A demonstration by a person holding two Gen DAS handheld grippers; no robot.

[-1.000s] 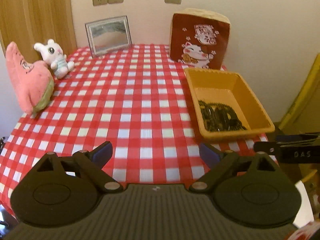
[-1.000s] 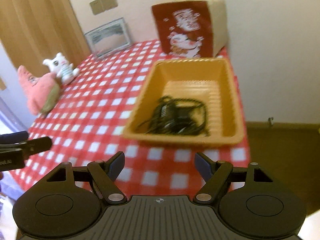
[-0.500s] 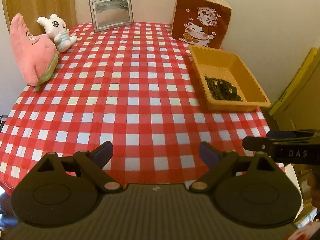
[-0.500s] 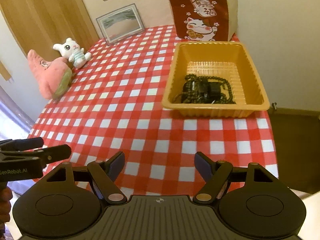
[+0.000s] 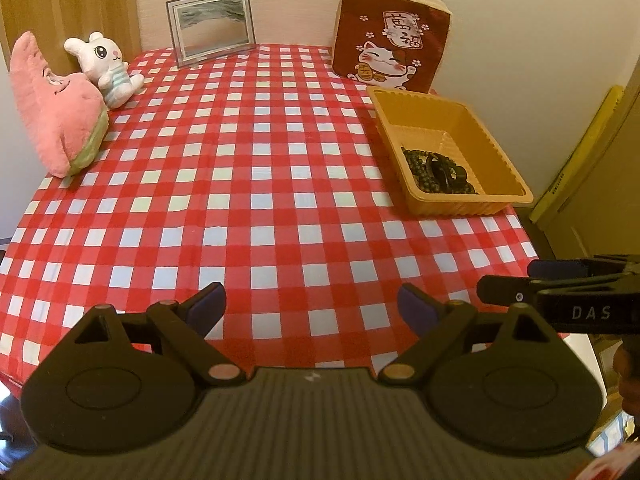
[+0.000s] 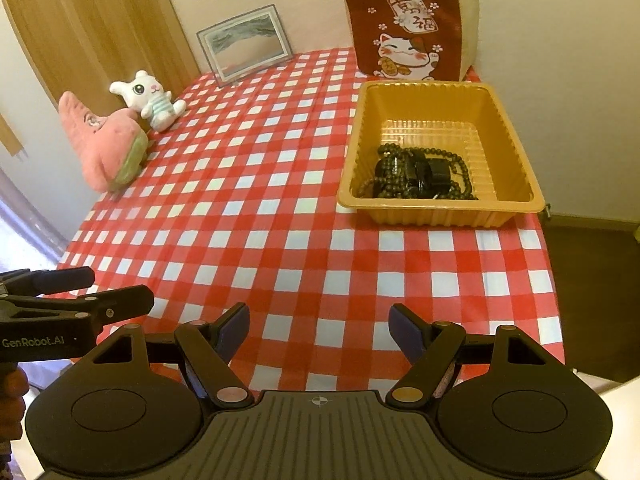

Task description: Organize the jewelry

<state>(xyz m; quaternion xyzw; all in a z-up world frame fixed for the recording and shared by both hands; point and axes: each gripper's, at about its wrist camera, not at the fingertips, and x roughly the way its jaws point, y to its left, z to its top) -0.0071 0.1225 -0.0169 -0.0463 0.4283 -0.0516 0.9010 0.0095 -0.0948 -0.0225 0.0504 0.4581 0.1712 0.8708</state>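
Note:
An orange plastic tray point(image 5: 502, 152) point(image 6: 516, 148) stands at the right side of the checked table, in front of the cushion. A heap of dark bead strings point(image 5: 438, 170) point(image 6: 416, 174) lies in its near half. My left gripper point(image 5: 312, 306) hangs open over the table's near edge, nothing between its blue pads. My right gripper point(image 6: 318, 326) is open too, over the near right part of the cloth, well short of the tray. Each gripper shows from the side in the other's view: the right one point(image 5: 508, 284) at the right edge, the left one point(image 6: 116, 294) at the left edge.
A red cushion with a lucky cat point(image 5: 394, 40) point(image 6: 410, 28) stands behind the tray. A framed picture point(image 5: 212, 24) point(image 6: 246, 42) leans on the back wall. A pink plush point(image 5: 56, 112) point(image 6: 104, 144) and a white rabbit plush point(image 5: 106, 66) point(image 6: 150, 98) lie at the left. The red-and-white cloth point(image 5: 240, 184) covers the table.
Both grippers have drawn back from the tray toward the near edge, so more of the table shows. Their jaws have stayed open. The beads lie in the tray as before.

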